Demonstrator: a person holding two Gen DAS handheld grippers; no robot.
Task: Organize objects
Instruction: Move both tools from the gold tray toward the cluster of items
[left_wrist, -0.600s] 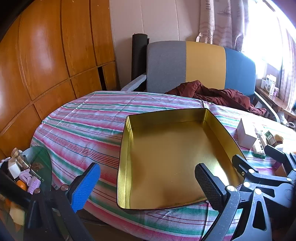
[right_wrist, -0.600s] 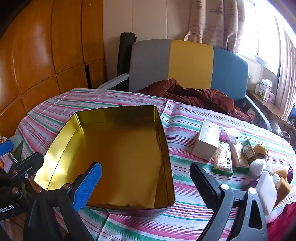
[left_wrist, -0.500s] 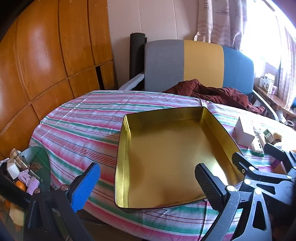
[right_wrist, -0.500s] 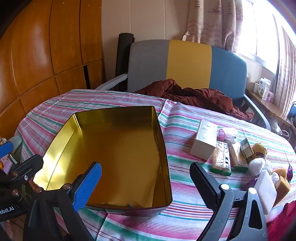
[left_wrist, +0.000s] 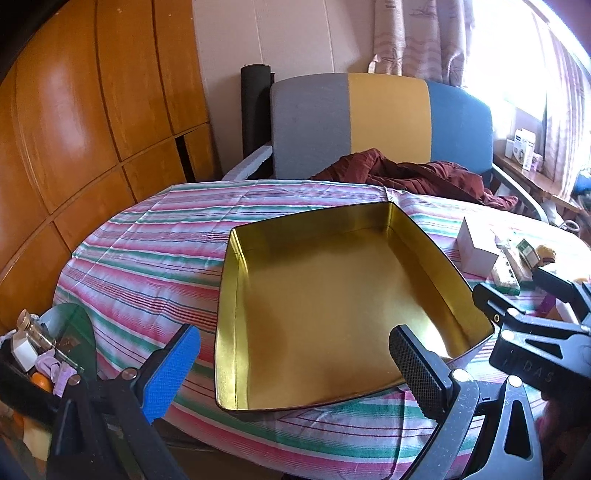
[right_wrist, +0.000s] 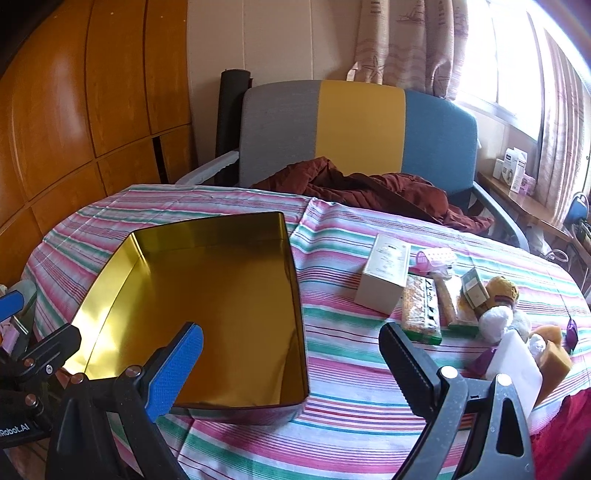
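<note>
Tin (left_wrist: 236, 295) shifted leftward, near table edge (left_wrist: 236, 439)

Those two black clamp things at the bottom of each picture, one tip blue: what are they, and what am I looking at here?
They are hand-held grabbing tools, one in each of a person's hands, each with a camera looking along its two fingers. One picture is from the left tool, the other from the right tool. Both stand open and hold nothing. Below them is a table with a striped cloth. On it sits an empty gold tin. To the tin's right lies a cluster of small things: a white box, a snack packet and some soft toys. Behind the table is a chair with a dark red garment.
</note>
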